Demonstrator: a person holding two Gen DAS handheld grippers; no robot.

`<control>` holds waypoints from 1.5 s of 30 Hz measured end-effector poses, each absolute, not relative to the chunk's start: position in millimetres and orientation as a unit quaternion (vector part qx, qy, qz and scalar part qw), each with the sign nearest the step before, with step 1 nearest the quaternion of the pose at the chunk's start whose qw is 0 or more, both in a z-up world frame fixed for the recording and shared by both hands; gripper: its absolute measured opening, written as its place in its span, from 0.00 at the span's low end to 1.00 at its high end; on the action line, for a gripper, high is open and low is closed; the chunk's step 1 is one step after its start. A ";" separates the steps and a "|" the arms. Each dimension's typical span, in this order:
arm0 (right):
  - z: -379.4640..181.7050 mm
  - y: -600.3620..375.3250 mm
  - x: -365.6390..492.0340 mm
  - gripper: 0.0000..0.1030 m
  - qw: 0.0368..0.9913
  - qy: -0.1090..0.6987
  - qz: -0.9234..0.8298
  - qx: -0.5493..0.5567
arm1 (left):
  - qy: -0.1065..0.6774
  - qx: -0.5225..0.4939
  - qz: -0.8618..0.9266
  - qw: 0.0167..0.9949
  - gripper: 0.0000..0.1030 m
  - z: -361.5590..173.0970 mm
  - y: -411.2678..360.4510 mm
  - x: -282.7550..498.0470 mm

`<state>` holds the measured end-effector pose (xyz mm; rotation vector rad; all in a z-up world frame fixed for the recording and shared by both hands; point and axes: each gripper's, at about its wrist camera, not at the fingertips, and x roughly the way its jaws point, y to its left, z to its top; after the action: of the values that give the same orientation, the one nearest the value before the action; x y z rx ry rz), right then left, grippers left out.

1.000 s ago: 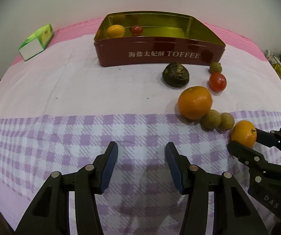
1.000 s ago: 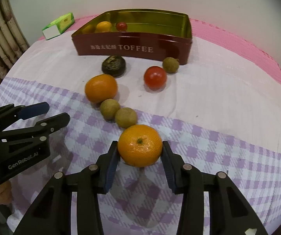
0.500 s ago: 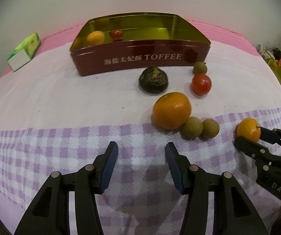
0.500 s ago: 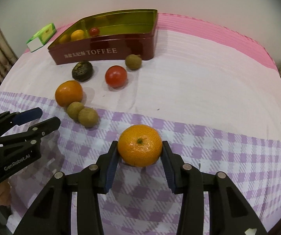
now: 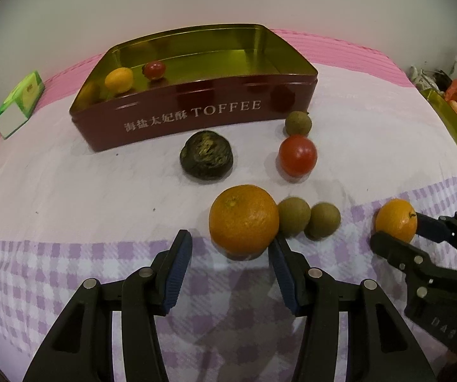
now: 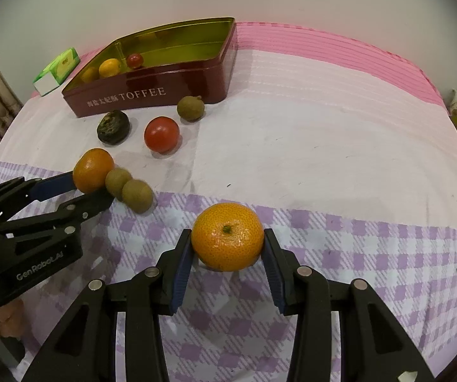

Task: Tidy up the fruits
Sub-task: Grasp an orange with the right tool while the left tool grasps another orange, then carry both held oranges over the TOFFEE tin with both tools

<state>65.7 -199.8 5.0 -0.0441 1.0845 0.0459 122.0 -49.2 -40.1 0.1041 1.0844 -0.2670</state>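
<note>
My right gripper (image 6: 227,251) is shut on a mandarin (image 6: 227,237), held just above the checked cloth; it also shows in the left wrist view (image 5: 396,220). My left gripper (image 5: 230,253) is open, its fingers at either side of a larger orange (image 5: 243,219), which also shows in the right wrist view (image 6: 93,170). Two brown longans (image 5: 308,221) lie right of that orange. A dark round fruit (image 5: 206,158), a red tomato (image 5: 297,156) and another longan (image 5: 297,123) lie nearer the red TOFFEE tin (image 5: 196,114), which holds a small yellow fruit (image 5: 119,79) and a small tomato (image 5: 154,69).
A green and white carton (image 5: 18,103) lies at the far left by the wall. A gold tray edge (image 5: 454,130) and clutter sit at the far right. The pink cloth runs behind the tin.
My left gripper has moved forward and right up to the large orange. My right gripper has carried the mandarin back and right, away from the longans.
</note>
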 end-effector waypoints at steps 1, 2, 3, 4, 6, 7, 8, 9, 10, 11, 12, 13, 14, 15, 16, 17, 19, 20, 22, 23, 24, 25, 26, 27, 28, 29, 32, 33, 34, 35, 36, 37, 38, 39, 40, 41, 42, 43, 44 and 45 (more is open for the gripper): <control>4.8 -199.1 66.0 0.39 0.857 0.515 0.022 -0.025 | 0.514 0.050 -0.127 0.847 0.51 -40.0 -49.1 122.1; 4.6 -198.9 66.7 0.39 0.857 0.514 0.022 -0.026 | 0.514 0.050 -0.127 0.847 0.51 -40.1 -49.3 122.1; 4.8 -199.6 66.6 0.39 0.857 0.514 0.022 -0.027 | 0.515 0.050 -0.127 0.846 0.51 -40.3 -50.0 122.7; 4.8 -199.9 67.6 0.39 0.858 0.513 0.022 -0.027 | 0.515 0.049 -0.127 0.846 0.51 -40.2 -51.3 124.3; 4.4 -200.9 69.0 0.39 0.858 0.512 0.022 -0.029 | 0.516 0.047 -0.127 0.846 0.51 -40.2 -55.8 131.1; 4.3 -201.1 70.3 0.39 0.858 0.512 0.022 -0.031 | 0.516 0.046 -0.127 0.846 0.51 -40.2 -57.3 133.6; 4.1 -201.3 71.4 0.39 0.859 0.511 0.021 -0.032 | 0.516 0.047 -0.126 0.846 0.51 -41.0 -57.9 137.5; 4.1 -201.2 72.3 0.39 0.859 0.510 0.021 -0.033 | 0.516 0.048 -0.125 0.846 0.51 -41.1 -59.5 139.0; 4.0 -201.4 74.3 0.39 0.859 0.510 0.020 -0.036 | 0.516 0.048 -0.125 0.846 0.51 -41.2 -59.5 140.5; 3.8 -201.2 75.5 0.39 0.859 0.510 0.019 -0.038 | 0.516 0.049 -0.124 0.846 0.51 -41.3 -59.5 141.2; 3.8 -201.3 77.0 0.39 0.860 0.509 0.019 -0.040 | 0.516 0.049 -0.124 0.846 0.51 -41.4 -59.9 142.2; 3.7 -201.2 79.0 0.39 0.859 0.509 0.019 -0.040 | 0.515 0.049 -0.125 0.847 0.51 -41.4 -60.1 142.5; 3.3 -200.9 80.5 0.39 0.860 0.509 0.018 -0.044 | 0.514 0.049 -0.125 0.847 0.51 -41.6 -59.6 142.6; 3.1 -200.3 81.2 0.39 0.860 0.508 0.018 -0.047 | 0.513 0.050 -0.124 0.848 0.50 -42.0 -58.9 142.0; 2.9 -199.9 82.0 0.39 0.860 0.508 0.017 -0.050 | 0.512 0.049 -0.124 0.848 0.50 -42.0 -57.9 141.1; 2.8 -200.0 82.6 0.39 0.860 0.507 0.017 -0.051 | 0.511 0.049 -0.124 0.849 0.50 -42.3 -57.2 140.8; 2.7 -200.1 83.1 0.39 0.861 0.506 0.016 -0.052 | 0.508 0.051 -0.125 0.851 0.47 -42.5 -55.6 139.6; 2.7 -200.3 83.2 0.39 0.861 0.506 0.016 -0.052 | 0.507 0.050 -0.125 0.851 0.46 -42.7 -54.9 138.9; 2.3 -200.3 83.2 0.39 0.861 0.506 0.015 -0.053 | 0.507 0.048 -0.123 0.852 0.42 -42.3 -52.0 137.0; 2.1 -200.1 83.1 0.39 0.861 0.505 0.014 -0.053 | 0.507 0.048 -0.123 0.852 0.42 -42.3 -51.1 137.1; 1.9 -200.1 83.6 0.39 0.861 0.505 0.014 -0.053 | 0.508 0.047 -0.123 0.852 0.41 -42.1 -50.1 136.8; 1.9 -200.0 83.7 0.39 0.861 0.505 0.014 -0.053 | 0.508 0.047 -0.122 0.852 0.41 -42.2 -49.3 136.8; 2.0 -199.8 83.6 0.39 0.861 0.505 0.013 -0.053 | 0.507 0.047 -0.122 0.852 0.41 -42.0 -48.5 136.6; 2.0 -200.0 83.6 0.39 0.861 0.505 0.013 -0.053 | 0.507 0.047 -0.121 0.852 0.41 -41.8 -47.6 136.0; 2.1 -199.6 83.7 0.39 0.861 0.505 0.013 -0.054 | 0.507 0.047 -0.121 0.852 0.41 -41.7 -47.2 135.6; 2.1 -199.5 83.5 0.39 0.861 0.506 0.012 -0.054 | 0.508 0.047 -0.120 0.852 0.41 -41.7 -46.2 135.1; 2.5 -199.1 83.9 0.39 0.860 0.507 0.011 -0.054 | 0.509 0.045 -0.118 0.852 0.41 -40.8 -44.7 133.3; 2.7 -199.0 84.1 0.39 0.860 0.507 0.010 -0.054 | 0.509 0.045 -0.116 0.851 0.41 -40.8 -43.4 133.1; 2.7 -199.0 84.2 0.39 0.860 0.507 0.010 -0.054 | 0.510 0.045 -0.116 0.851 0.41 -40.7 -42.7 132.0; 2.8 -198.8 84.4 0.39 0.860 0.507 0.010 -0.054 | 0.511 0.044 -0.115 0.851 0.41 -40.6 -41.7 131.3; 2.9 -198.7 84.3 0.39 0.860 0.508 0.010 -0.055 | 0.511 0.043 -0.114 0.851 0.41 -40.5 -40.7 130.6; 2.8 -198.5 84.9 0.39 0.860 0.508 0.010 -0.056 | 0.511 0.044 -0.113 0.851 0.41 -40.6 -39.9 130.0; 2.7 -198.6 84.8 0.39 0.860 0.508 0.010 -0.056 | 0.511 0.045 -0.112 0.851 0.41 -40.5 -38.7 129.1; 2.8 -198.4 84.8 0.39 0.860 0.508 0.010 -0.055 | 0.512 0.044 -0.111 0.851 0.41 -40.4 -37.5 128.5; 2.9 -198.2 85.0 0.39 0.860 0.508 0.010 -0.057 | 0.512 0.044 -0.110 0.851 0.41 -40.3 -37.0 128.1; 2.9 -197.8 85.1 0.38 0.859 0.508 0.009 -0.057 | 0.512 0.044 -0.108 0.851 0.41 -40.3 -36.2 127.9; 3.1 -197.7 85.1 0.38 0.859 0.508 0.009 -0.058 | 0.513 0.044 -0.107 0.851 0.41 -40.1 -35.4 127.3; 3.2 -197.7 85.0 0.38 0.859 0.509 0.008 -0.057 | 0.512 0.045 -0.108 0.851 0.41 -39.9 -34.7 127.7; 3.3 -197.7 85.2 0.38 0.859 0.509 0.008 -0.058 | 0.512 0.046 -0.107 0.851 0.41 -39.5 -34.0 127.6; 3.5 -198.0 85.2 0.38 0.858 0.509 0.007 -0.059 | 0.511 0.046 -0.106 0.852 0.41 -38.7 -32.9 127.5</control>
<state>85.2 -198.0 3.5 -0.1229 1.0699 0.0156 127.5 -32.9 -38.7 0.0971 1.0760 -0.2222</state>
